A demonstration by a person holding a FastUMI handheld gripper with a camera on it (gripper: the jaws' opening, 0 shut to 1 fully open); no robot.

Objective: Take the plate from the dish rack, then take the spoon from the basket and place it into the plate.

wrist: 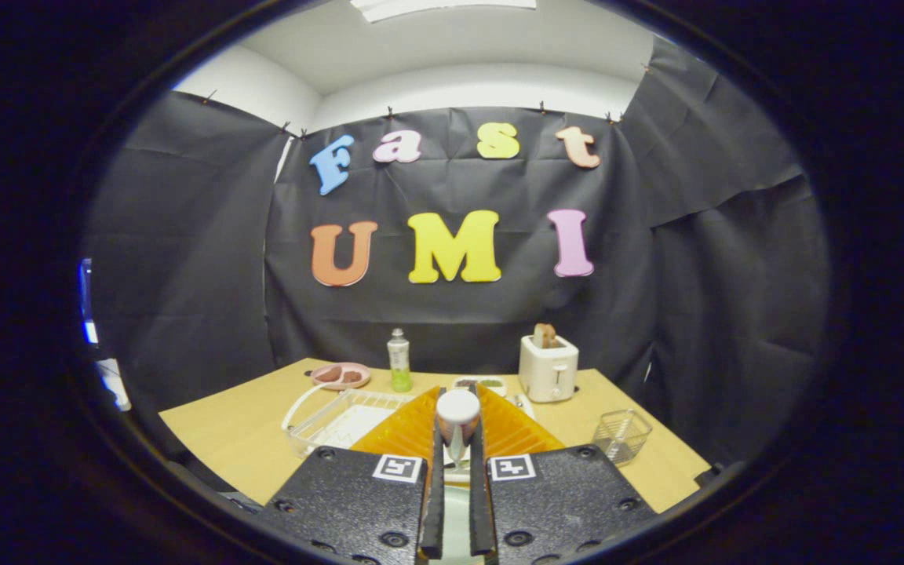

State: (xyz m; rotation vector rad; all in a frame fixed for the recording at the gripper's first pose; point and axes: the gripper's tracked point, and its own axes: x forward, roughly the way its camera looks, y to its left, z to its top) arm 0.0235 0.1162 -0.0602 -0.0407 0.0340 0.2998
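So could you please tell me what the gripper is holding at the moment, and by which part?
The gripper is shut on the spoon, jaws pinching its handle just below the rounded bowl.

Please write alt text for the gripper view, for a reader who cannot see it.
The gripper is closed on a spoon, held above a wooden table. Beyond the fingers stand a white dish rack, a wire basket, a toaster, a green bottle and a pink plate.

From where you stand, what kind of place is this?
Probably a mock kitchen staged in a booth: a wooden table carries a toaster, a dish rack and a wire basket. The gripper holds a spoon.
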